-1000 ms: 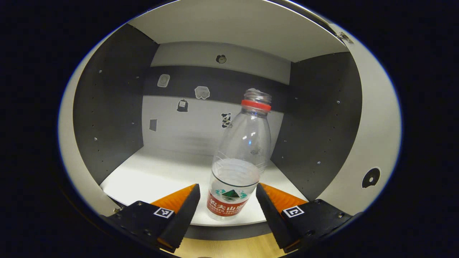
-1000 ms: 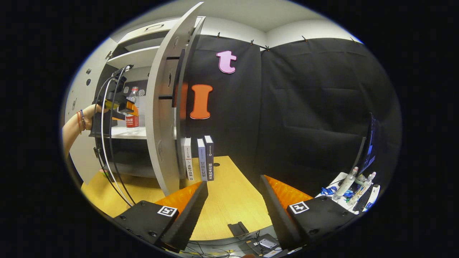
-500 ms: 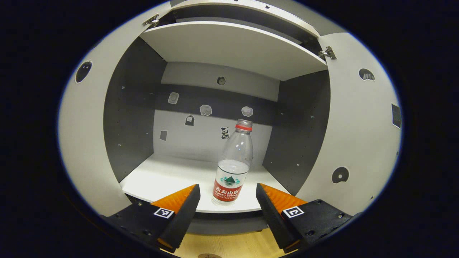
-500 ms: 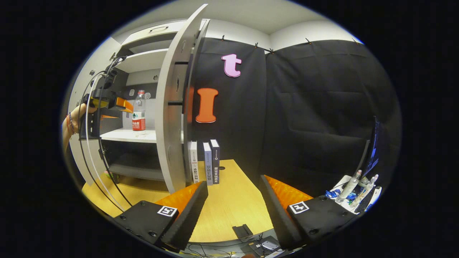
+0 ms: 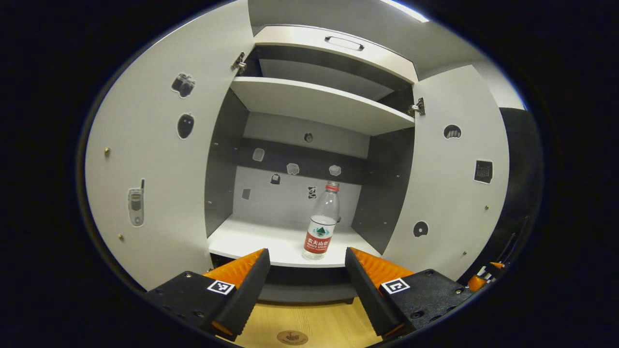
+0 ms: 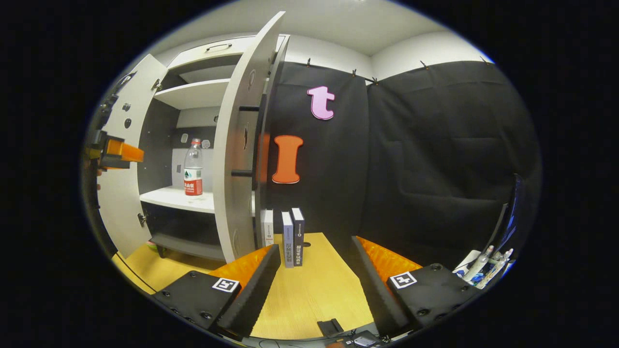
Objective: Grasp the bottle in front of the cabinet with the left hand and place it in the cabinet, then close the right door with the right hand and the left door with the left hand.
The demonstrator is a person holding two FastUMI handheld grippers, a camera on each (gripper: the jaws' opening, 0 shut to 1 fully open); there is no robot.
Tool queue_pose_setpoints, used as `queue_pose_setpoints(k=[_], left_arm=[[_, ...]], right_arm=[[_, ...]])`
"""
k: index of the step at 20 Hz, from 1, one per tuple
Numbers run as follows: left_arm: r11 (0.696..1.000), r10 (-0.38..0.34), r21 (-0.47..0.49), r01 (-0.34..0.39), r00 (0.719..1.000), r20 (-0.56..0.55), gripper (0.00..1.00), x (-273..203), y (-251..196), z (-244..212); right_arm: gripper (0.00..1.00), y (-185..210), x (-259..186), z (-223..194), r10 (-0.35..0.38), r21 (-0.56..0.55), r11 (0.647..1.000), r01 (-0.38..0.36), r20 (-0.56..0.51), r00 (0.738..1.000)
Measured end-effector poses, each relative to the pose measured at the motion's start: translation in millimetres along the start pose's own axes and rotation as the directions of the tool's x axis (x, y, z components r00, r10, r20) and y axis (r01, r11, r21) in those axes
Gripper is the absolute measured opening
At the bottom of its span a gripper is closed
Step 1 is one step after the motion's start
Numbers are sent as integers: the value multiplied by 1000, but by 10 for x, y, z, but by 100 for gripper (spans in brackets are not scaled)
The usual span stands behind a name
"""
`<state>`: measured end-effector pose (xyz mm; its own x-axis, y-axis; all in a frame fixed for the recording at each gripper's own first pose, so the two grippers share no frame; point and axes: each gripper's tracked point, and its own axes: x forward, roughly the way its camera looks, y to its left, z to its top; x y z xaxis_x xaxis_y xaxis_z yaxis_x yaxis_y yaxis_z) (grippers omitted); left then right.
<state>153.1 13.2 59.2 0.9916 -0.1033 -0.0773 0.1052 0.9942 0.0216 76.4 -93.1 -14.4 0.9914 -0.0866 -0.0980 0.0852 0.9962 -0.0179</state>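
- Your left tongs (image 5: 305, 280) are spread apart and empty, well back from the cabinet (image 5: 319, 104).
- The bottle (image 5: 321, 227) stands upright on the cabinet's shelf (image 5: 251, 240) (toward its right side), both doors open.
- Your right tongs (image 6: 314, 278) are also parted, over the table (image 6: 309, 295), near three upright books (image 6: 285, 237).

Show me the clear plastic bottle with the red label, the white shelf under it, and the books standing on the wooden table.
Clear plastic bottle (image 5: 319, 237): left gripper view, its label.
White shelf (image 5: 251, 239): left gripper view, bare top.
Standing books (image 6: 287, 239): right gripper view, middle spine.
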Motion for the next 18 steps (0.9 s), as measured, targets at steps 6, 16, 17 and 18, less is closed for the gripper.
queue_pose_setpoints(k=[6, 16, 17, 18], left_arm=[[999, 48, 21, -48, 998, 28, 95, -636, 318, 121], [997, 82, 8, -83, 995, 62, 94, -1265, 566, 182], [996, 88, 7, -89, 994, 60, 94, -1297, 600, 172], [996, 93, 3, -94, 994, 63, 92, -1303, 621, 146]], right_arm=[[97, 214, 268, 53, 70, -14, 997, -70, -1, 998], [97, 434, 685, 132, 116, -17, 993, -116, 26, 993], [97, 433, 701, 144, 111, -15, 994, -111, 30, 993], [97, 418, 733, 161, 110, -14, 994, -110, 35, 993]])
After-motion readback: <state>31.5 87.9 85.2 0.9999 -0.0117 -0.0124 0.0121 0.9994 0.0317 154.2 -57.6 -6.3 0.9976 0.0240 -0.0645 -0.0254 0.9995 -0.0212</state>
